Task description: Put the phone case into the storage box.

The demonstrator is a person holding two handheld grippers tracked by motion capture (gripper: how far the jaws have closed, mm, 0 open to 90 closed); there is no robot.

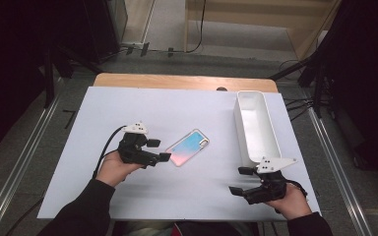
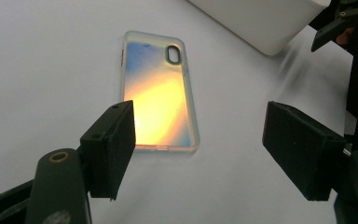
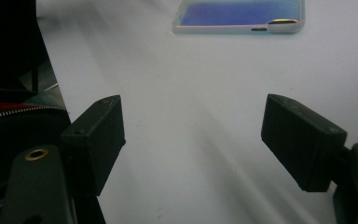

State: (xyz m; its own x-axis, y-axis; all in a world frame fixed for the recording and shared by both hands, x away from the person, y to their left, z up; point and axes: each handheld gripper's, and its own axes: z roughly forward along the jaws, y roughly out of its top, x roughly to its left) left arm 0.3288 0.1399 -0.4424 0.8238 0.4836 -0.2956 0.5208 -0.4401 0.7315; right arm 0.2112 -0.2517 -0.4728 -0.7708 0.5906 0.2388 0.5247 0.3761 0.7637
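Forearms and hands come in nearest the high camera, each carrying 1 claw; the left claw (image 1: 158, 150) sits just beside the near-left end of the phone case (image 1: 189, 147), its jaws spread wide and grasping nothing, with that end of the case showing between them in the left gripper view but apart from both pads; the iridescent case lies flat on the white counter (image 1: 128, 196), untouched; the right claw (image 1: 240, 180) rests well to the right of the case and nearer the person, just off the near end of the white bin (image 1: 256, 125), likewise released and empty; judging by this, the pickup has hardly begun: the approach is nearly made, while gripping, lifting and probably placing the case in the bin are all left.
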